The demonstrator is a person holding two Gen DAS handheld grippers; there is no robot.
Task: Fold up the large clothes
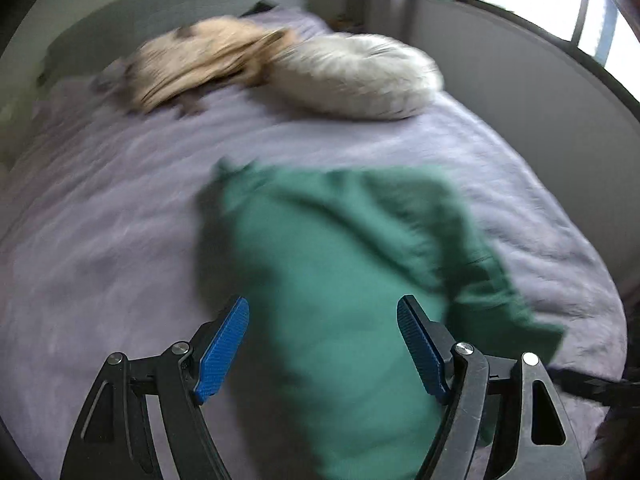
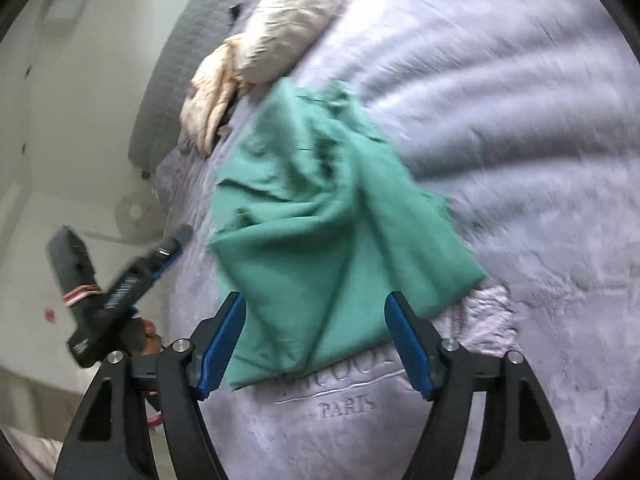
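A crumpled green garment (image 1: 340,272) lies on the lilac bedspread (image 1: 100,220). It also shows in the right wrist view (image 2: 320,232), bunched in folds. My left gripper (image 1: 322,316) is open and empty, its blue pads (image 1: 222,352) straddling the near end of the garment from above. My right gripper (image 2: 314,312) is open and empty too, hovering over the garment's near edge. The left gripper also appears in the right wrist view (image 2: 120,288), held in a hand at the bed's left side. Both views are motion-blurred.
A beige garment (image 1: 208,60) and a white pillow (image 1: 360,76) lie at the head of the bed, below a grey headboard (image 2: 180,68). The bedspread (image 2: 520,160) carries embroidered "PARIS" lettering (image 2: 348,404). A window (image 1: 560,0) is at the right.
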